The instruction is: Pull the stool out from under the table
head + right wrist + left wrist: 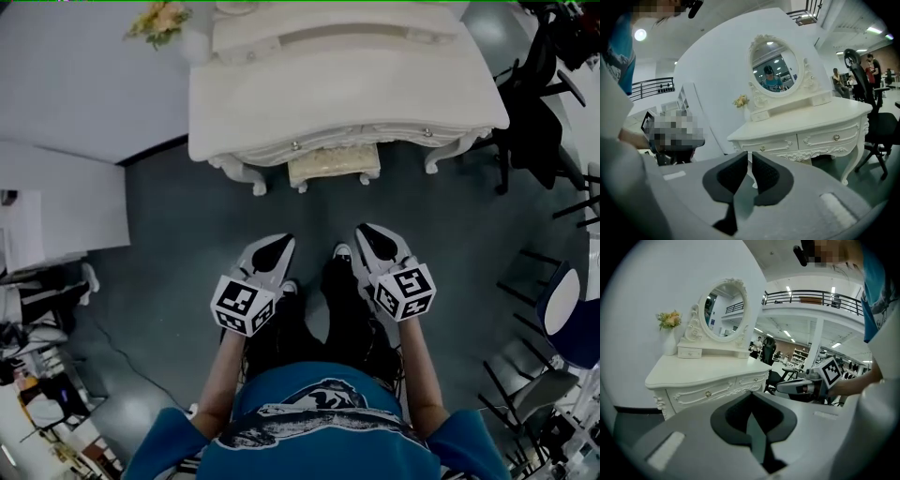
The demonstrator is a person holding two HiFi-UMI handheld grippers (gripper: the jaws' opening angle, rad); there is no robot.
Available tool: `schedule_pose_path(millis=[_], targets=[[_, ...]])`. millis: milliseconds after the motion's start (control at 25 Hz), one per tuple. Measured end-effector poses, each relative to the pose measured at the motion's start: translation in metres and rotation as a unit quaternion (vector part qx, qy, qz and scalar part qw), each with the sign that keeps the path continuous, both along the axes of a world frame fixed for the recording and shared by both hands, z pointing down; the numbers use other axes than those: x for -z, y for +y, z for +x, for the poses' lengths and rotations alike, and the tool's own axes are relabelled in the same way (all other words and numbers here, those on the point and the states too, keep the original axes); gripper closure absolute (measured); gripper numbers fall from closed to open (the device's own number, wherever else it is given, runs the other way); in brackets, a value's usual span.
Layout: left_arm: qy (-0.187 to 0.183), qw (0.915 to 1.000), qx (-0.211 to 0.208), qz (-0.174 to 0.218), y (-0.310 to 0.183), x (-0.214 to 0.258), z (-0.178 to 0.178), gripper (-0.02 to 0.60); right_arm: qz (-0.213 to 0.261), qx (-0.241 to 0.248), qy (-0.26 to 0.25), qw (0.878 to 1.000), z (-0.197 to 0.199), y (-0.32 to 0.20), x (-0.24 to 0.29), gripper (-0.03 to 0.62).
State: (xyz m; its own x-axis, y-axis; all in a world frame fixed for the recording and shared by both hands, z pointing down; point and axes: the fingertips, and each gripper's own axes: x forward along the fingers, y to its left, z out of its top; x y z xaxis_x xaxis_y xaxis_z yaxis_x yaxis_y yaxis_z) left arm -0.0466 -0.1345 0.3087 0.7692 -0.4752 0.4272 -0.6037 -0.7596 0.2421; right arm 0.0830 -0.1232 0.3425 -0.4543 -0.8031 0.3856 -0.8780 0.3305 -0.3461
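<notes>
The stool (pixel 334 164), a small white one with a cream cushion, is tucked under the front edge of the white dressing table (pixel 347 94), only its front part showing. Both grippers are held in the air short of it, over the grey floor. My left gripper (pixel 277 246) points at the table, its jaws shut and empty; its tips (pixel 751 394) meet. My right gripper (pixel 367 232) lies beside it, jaws a narrow gap apart (pixel 750 157) with nothing between them. The table (pixel 806 122) fills the right gripper view, and the stool is hidden there.
An oval mirror (pixel 776 65) and a vase of flowers (pixel 161 21) stand on the table. A black office chair (pixel 534 103) is right of the table, a blue chair (pixel 572 314) further right. A white cabinet (pixel 56 206) stands at the left.
</notes>
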Motion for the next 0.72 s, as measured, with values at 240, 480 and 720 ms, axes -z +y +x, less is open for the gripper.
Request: schedule_pose_path(millis=[240, 480, 720], targets=[[-0.006, 0.9998, -0.018, -0.001, -0.031, -0.045, 0.033, 0.561, -0.031, 0.042, 0.029, 0.998, 0.039, -0.041, -0.062, 0.546], [-0.006, 0.9995, -0.016, -0.027, -0.065, -0.107, 0.043, 0.522, -0.064, 0.053, 0.042, 0.996, 0.057, -0.075, -0.129, 0.542], [-0.035, 0.9972, 0.001, -0.066, -0.097, -0.177, 0.041, 0.474, -0.096, 0.057, 0.031, 0.993, 0.078, -0.105, -0.192, 0.531]])
